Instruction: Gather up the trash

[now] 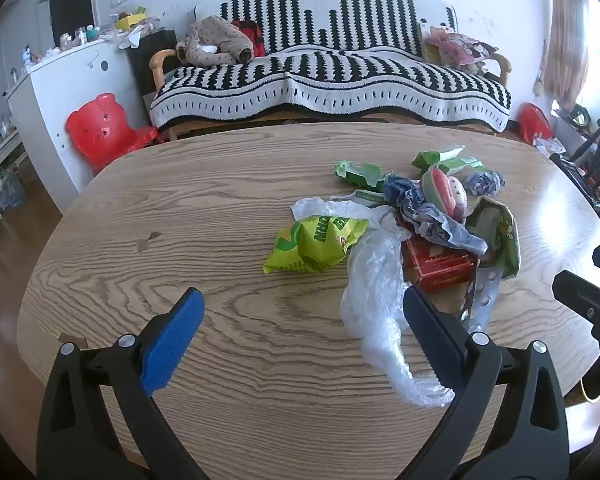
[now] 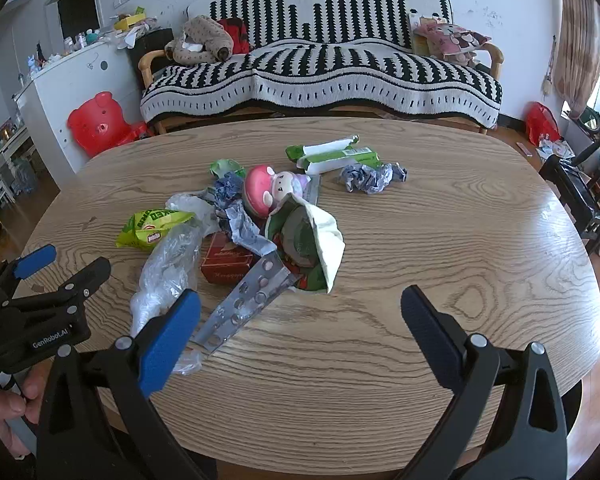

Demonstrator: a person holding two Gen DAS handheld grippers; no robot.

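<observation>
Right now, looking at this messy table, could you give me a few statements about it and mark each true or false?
1. Both grippers, left gripper and right gripper, stand open and empty. True.
2. The red box lies apart from the pile. False: crumpled wrappers lie over it.
3. The blister pack is silver. True.
4. The snack bag is blue. False: it is yellow-green.
5. The table is glass. False: it shows wood grain.

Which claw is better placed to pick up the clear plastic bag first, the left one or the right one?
Probably the left. The clear plastic bag lies just inside the left claw, against its right finger, both fingers wide open. In the right wrist view, the bag sits outside the right claw.
</observation>
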